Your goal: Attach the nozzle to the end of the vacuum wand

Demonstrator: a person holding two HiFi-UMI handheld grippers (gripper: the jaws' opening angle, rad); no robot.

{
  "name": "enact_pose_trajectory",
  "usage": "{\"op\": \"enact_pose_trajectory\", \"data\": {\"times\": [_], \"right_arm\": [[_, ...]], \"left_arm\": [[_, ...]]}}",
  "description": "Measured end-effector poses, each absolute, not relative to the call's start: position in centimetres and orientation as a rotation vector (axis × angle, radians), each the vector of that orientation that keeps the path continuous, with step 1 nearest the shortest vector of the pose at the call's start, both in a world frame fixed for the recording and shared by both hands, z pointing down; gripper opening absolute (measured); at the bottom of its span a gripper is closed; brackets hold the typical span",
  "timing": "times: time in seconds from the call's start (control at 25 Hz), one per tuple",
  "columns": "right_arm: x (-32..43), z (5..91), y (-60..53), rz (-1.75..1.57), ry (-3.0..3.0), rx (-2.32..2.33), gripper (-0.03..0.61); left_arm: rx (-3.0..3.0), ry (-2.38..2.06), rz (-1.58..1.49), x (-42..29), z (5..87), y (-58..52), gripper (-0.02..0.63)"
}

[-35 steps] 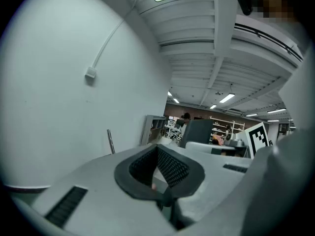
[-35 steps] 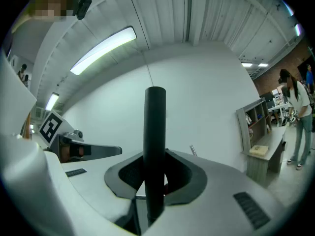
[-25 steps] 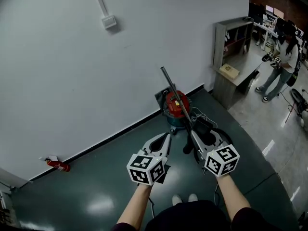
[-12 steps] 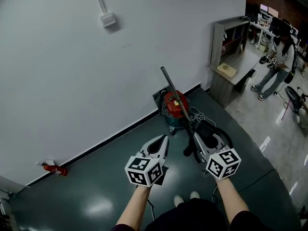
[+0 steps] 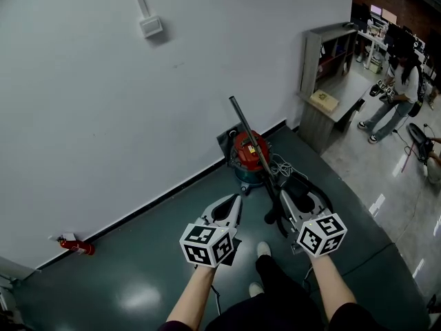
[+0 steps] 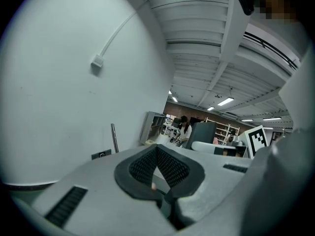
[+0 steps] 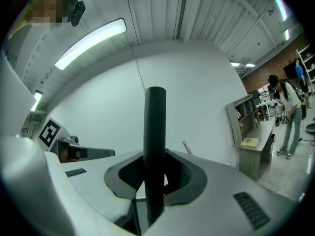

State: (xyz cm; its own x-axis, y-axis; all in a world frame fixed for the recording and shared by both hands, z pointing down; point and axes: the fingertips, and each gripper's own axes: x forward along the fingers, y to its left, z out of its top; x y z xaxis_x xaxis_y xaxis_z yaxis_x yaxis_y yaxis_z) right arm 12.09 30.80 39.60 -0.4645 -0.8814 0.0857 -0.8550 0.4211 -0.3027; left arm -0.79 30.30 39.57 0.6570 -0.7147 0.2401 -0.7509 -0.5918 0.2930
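Note:
A thin metal vacuum wand [image 5: 242, 125] rises at a slant from the red vacuum cleaner [image 5: 249, 152] by the wall; it also shows small in the left gripper view as the wand [image 6: 114, 137] and in the right gripper view as the wand [image 7: 187, 147]. My right gripper [image 5: 289, 193] is shut on a black tube-shaped nozzle [image 5: 270, 216], which stands upright between the jaws as the nozzle [image 7: 155, 141] in the right gripper [image 7: 155, 176]. The left gripper [image 5: 235, 200] hangs beside it, shut and empty, pads together in the left gripper [image 6: 157, 154].
A black hose coil [image 5: 309, 185] lies right of the vacuum. A grey shelf unit [image 5: 331, 74] stands against the wall at the right, with a person [image 5: 398, 95] beyond it. A red fire extinguisher [image 5: 74, 245] lies at the wall's foot on the left. My shoe [image 5: 264, 249] is on the dark floor.
One shoe has stepped forward between the arms. Both grippers have edged slightly toward the vacuum; their jaws are unchanged.

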Motion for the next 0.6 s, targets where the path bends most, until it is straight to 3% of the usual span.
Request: {"op": "enact_pose_trajectory", "data": {"times": [0.6], "right_arm": [[13.7,40.4,21.2,-0.527,2.581,-1.543,0.094]], "left_arm": [[2.459,-1.171,0.167,0.6,40.5,21.5,0.002]]}}
